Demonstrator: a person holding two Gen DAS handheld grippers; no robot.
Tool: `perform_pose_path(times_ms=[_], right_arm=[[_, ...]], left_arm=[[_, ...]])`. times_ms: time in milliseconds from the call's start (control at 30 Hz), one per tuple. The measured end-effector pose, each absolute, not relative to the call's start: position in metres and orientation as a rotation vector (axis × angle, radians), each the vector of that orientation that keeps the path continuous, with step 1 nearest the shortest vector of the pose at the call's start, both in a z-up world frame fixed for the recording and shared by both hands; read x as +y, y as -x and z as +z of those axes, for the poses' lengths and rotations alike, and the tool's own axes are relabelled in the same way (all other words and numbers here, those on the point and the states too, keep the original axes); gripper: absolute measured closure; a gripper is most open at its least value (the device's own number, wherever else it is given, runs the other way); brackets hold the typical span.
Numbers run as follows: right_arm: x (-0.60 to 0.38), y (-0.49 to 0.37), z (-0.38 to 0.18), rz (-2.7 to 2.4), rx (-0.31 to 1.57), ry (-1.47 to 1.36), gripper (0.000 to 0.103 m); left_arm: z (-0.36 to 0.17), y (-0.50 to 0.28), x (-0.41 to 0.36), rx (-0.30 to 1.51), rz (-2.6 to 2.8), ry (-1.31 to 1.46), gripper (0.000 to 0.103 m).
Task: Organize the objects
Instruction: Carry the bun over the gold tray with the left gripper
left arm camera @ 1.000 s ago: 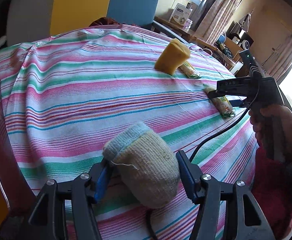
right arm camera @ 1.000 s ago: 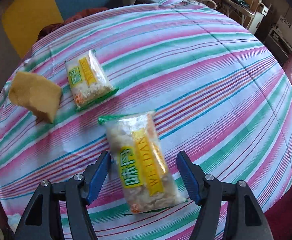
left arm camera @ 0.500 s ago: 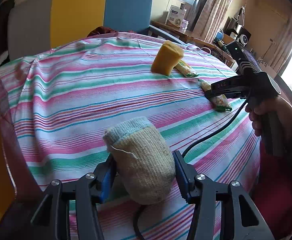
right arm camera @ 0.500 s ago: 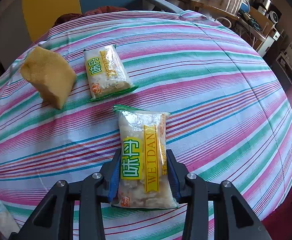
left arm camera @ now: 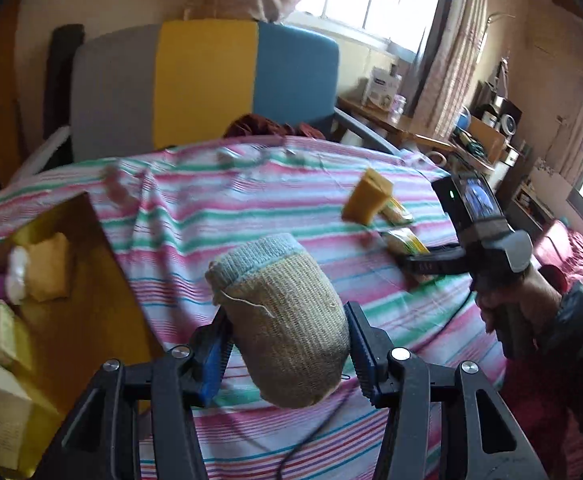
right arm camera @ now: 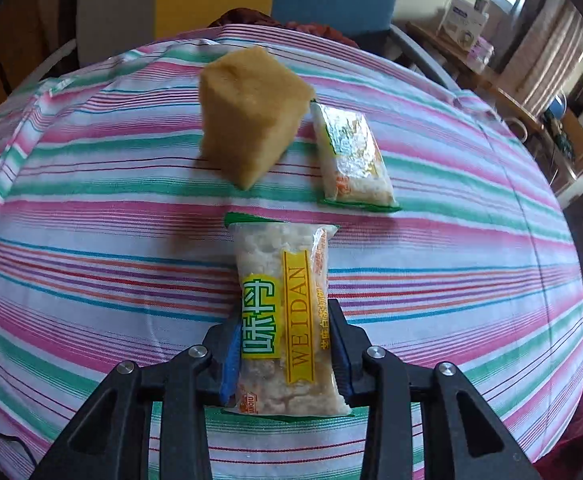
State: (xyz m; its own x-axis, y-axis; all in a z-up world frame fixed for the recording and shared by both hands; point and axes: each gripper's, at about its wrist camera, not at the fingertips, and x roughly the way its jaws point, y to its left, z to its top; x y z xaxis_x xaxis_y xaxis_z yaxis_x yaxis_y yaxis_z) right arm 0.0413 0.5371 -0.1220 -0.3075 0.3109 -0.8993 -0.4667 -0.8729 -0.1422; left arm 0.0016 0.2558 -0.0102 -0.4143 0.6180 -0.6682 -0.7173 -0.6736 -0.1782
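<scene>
My left gripper (left arm camera: 287,312) is shut on a beige knitted sock (left arm camera: 279,276) with a pale blue cuff and holds it above the striped tablecloth (left arm camera: 219,216). In the right wrist view, the jaws of my right gripper (right arm camera: 283,316) are closing on a clear snack packet (right arm camera: 279,280) with a yellow label, and their pads press its sides. Beyond it, a yellow sponge block (right arm camera: 247,112) stands beside a second snack packet (right arm camera: 351,156). The left wrist view shows the right gripper (left arm camera: 411,262) at the right, held by a hand (left arm camera: 507,304).
An open yellow box (left arm camera: 103,280) stands at the table's left, with a sponge piece (left arm camera: 49,268) and small packets inside. A grey, yellow and blue chair (left arm camera: 207,80) stands behind the table. Shelves and a desk fill the far right. A cable trails across the cloth.
My left gripper closed on the sock and lifted it, and the yellow box came into view. My right gripper closed on the packet, rolled and moved toward the sponge.
</scene>
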Motion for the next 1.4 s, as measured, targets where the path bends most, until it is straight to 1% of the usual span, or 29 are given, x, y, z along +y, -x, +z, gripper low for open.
perform_pose_path(times_ms=[267,533,767,833,1000,1100,1233,1400], right_arm=[[0.547,-0.047,-0.127,2.206,0.272,1.466,0.066],[0.537,-0.05,-0.121,2.209,0.276,1.45,0.065],[0.537,-0.047,-0.121,2.209,0.242,1.45,0.064],[0.538,-0.045,-0.122,2.205,0.228,1.456,0.064],[0.53,-0.043,-0.12,2.197,0.162,1.465,0.064],[0.525,-0.041,-0.12,2.193,0.109,1.47,0.064],[0.524,-0.041,-0.12,2.192,0.09,1.475,0.064],[0.522,-0.04,-0.122,2.189,0.082,1.476,0.064]], left_arm=[[0.003,0.017,0.213,0.149,2.273,0.921,0.049],[-0.003,0.028,0.184,0.138,2.348,0.96,0.049],[-0.015,0.039,0.165,0.113,2.363,1.032,0.049],[-0.019,0.046,0.154,0.078,2.359,1.068,0.049],[-0.025,0.086,0.097,-0.174,2.37,1.219,0.049],[-0.024,0.107,0.07,-0.266,2.408,1.267,0.049],[-0.028,0.13,0.058,-0.307,2.42,1.321,0.049],[-0.046,0.145,0.078,-0.212,2.381,1.401,0.049]])
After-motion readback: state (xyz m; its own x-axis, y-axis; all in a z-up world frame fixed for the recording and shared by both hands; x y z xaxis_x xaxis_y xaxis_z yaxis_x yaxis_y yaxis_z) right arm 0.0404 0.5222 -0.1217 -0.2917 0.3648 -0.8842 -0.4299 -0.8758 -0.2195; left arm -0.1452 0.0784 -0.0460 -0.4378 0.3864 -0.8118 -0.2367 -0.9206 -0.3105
